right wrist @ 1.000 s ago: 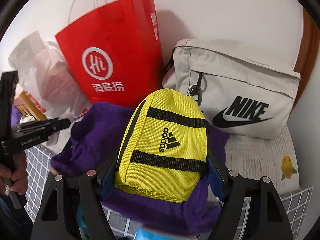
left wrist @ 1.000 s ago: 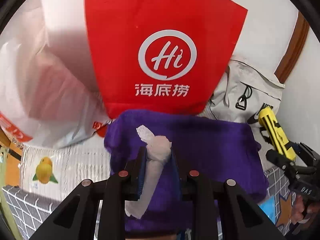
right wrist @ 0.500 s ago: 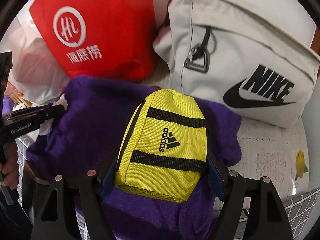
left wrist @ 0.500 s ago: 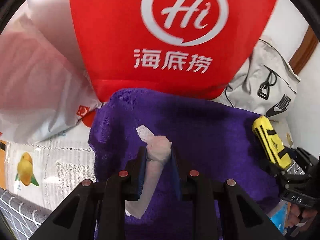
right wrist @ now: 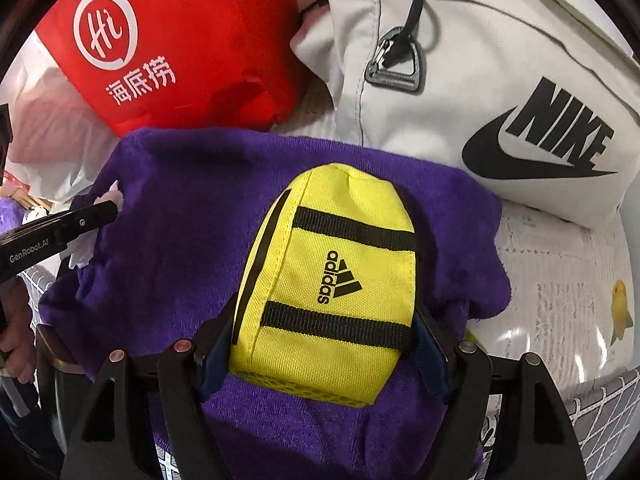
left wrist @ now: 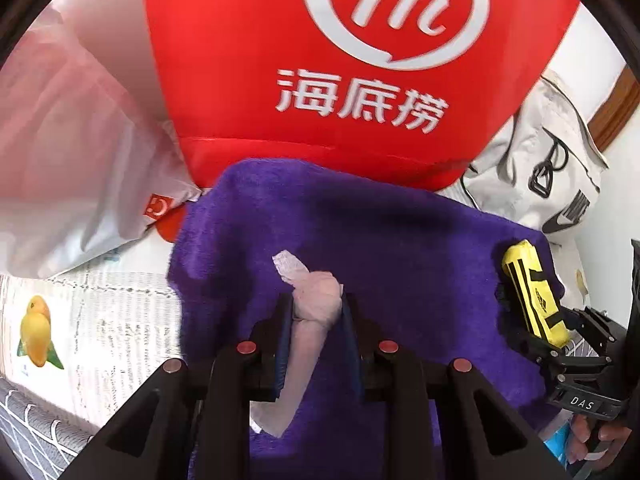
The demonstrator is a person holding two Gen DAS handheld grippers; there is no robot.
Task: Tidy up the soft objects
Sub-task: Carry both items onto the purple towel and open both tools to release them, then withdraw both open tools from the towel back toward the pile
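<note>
My left gripper [left wrist: 316,312] is shut on a knotted white plastic bag [left wrist: 310,320] and holds it low over a purple towel [left wrist: 380,248]. My right gripper [right wrist: 320,344] is shut on a yellow Adidas pouch [right wrist: 332,280], held over the same purple towel [right wrist: 180,208]. The pouch [left wrist: 534,296] and the right gripper show at the right of the left wrist view. The left gripper's finger [right wrist: 60,228] with the white bag shows at the left of the right wrist view.
A red paper bag [left wrist: 340,60] stands right behind the towel, also in the right wrist view [right wrist: 180,40]. A grey Nike bag [right wrist: 500,92] lies to its right. A translucent plastic bag [left wrist: 68,148] is at the left. Newspaper [left wrist: 92,320] covers the table.
Both grippers have moved forward and down toward the towel with their loads. The red bag and the Nike bag look closer and larger.
</note>
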